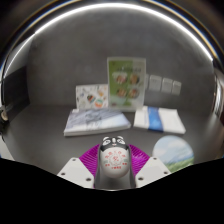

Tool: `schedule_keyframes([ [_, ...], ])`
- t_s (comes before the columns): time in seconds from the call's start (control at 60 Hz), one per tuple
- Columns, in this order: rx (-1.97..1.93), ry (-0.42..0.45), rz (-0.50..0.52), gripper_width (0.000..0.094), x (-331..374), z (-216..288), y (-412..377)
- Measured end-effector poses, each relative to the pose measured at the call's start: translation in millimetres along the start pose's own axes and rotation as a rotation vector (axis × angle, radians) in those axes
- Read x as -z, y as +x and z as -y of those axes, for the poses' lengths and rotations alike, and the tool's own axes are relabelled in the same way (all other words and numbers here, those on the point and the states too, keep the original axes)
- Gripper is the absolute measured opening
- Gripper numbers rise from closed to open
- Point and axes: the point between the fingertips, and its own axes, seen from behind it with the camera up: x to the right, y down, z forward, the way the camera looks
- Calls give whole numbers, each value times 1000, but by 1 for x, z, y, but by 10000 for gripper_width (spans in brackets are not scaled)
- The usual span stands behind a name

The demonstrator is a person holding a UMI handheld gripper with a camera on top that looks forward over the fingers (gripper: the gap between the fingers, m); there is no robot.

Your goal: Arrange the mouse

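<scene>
Going left to right: a book (95, 122) lay flat on the table (40, 135) with cards (124, 83) propped behind it, then a pad (158, 119), then a disc (176, 152). The gripper (113, 165) was pinching the mouse (114, 157) between both fingers, so I'd call this the carry step. Next it needed a bare spot near the book to set down.

glossy plastic mouse (113, 158), matt grey table (50, 145)
</scene>
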Motion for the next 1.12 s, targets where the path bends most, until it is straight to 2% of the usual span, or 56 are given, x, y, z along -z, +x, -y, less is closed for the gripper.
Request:
schedule_keyframes([
  [0.083,52,108,-54,411,23,63,51],
  [0.167,62,169,-160,406,40,88,125],
  [0.25,35,119,-223,404,32,70,197],
  [0.367,-14,-20,-212,406,-13,1,249],
  [0.6,-51,-194,-116,411,-58,-75,259],
  [0.633,-51,-165,-110,419,-60,-70,259],
  [0.733,-81,-173,-84,563,-58,-72,257],
  [0.8,-125,-190,-36,749,-50,-74,249],
  [0.85,-135,-155,-7,895,-38,-66,245],
  [0.867,-133,-143,-3,836,-33,-63,245],
  [0.883,-131,-132,-2,816,-27,-61,246],
  [0.95,-116,-104,-9,847,3,-57,251],
  [1.117,-128,-52,-56,842,86,-69,277],
])
